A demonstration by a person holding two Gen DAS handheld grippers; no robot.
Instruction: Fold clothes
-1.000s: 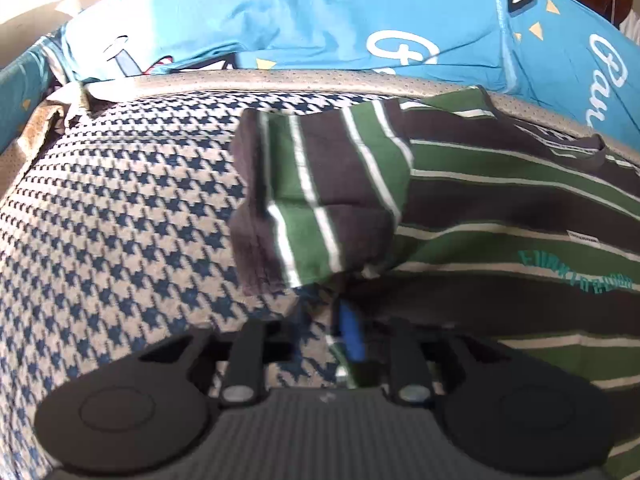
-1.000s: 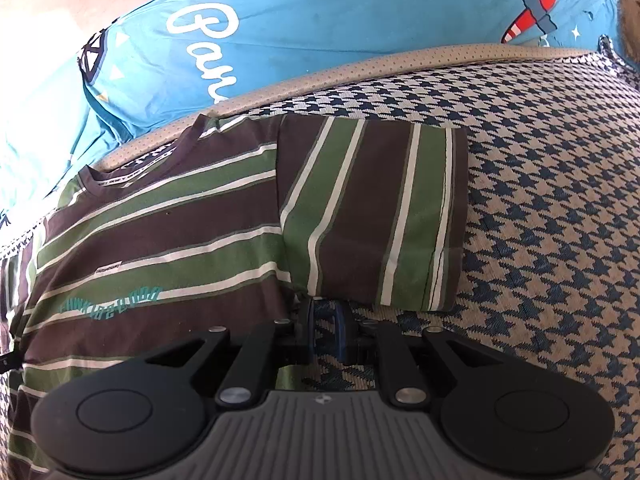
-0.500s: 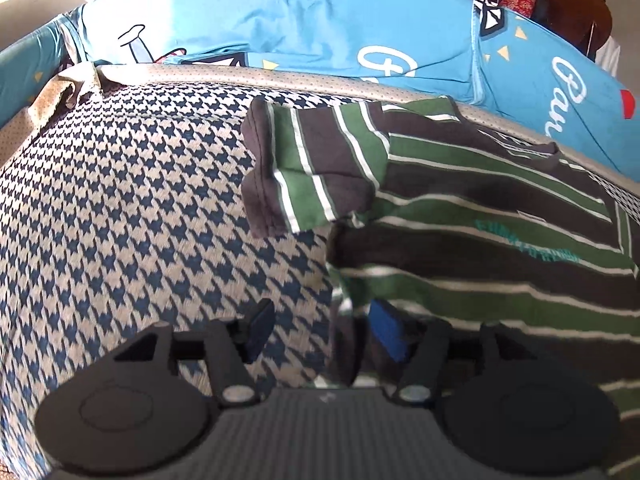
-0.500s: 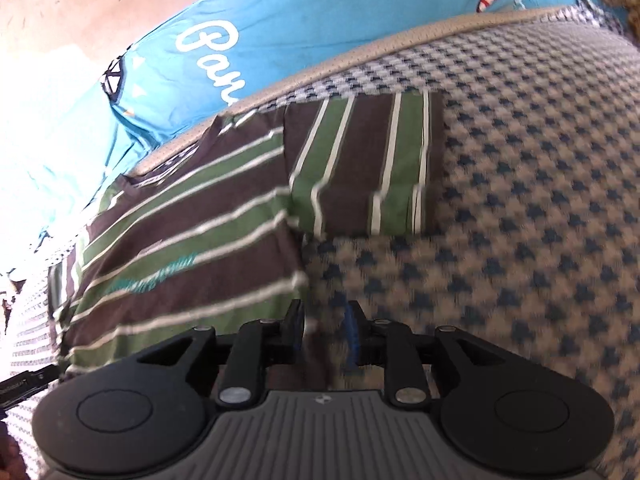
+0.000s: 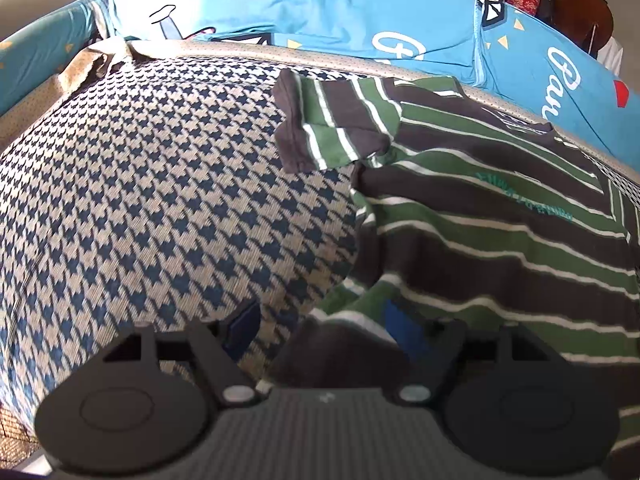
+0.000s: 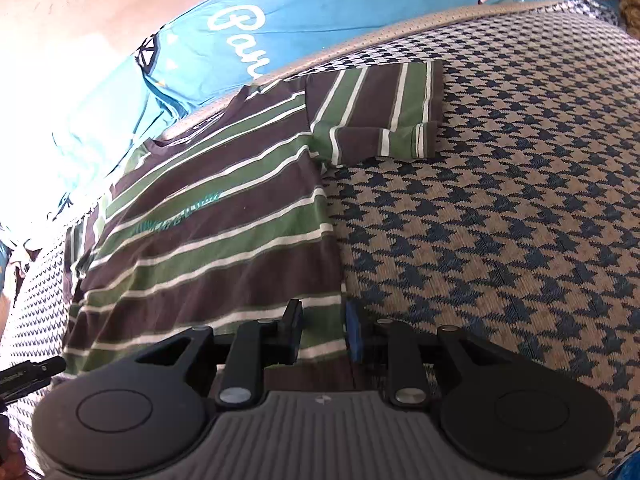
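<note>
A: What can't you make out here?

B: The bottom hem of the brown, green and white striped cotton T-shirt (image 6: 208, 232) is hidden behind both gripper bodies. In the left wrist view a bunched fold of it sits right in front of the housing, blurred and dark. The far side of the shirt runs off the right edge of that view.

A: How does the shirt lie?

B: Flat on the blue-and-beige houndstooth woven cover (image 5: 160, 200), front up, long axis running from the collar at the far padded beige edge (image 5: 248, 50) toward the grippers. Each short sleeve sticks out sideways; the one in the right wrist view has its lower edge folded over.

A: Any writing?

B: Teal lettering across the chest, too small and warped to read. The bright blue printed sheet (image 6: 320, 12) behind shows white script, "Par" and then it is cut off.

A: And the grippers?

B: The left gripper (image 5: 320, 328) has its jaws opening, wide apart; the shirt's side edge lies loose between them, against the right blue pad only. The right gripper (image 6: 322, 330) stands a little apart, jaws parted with the shirt's other side edge between the pads; neither pad visibly presses it.
</note>
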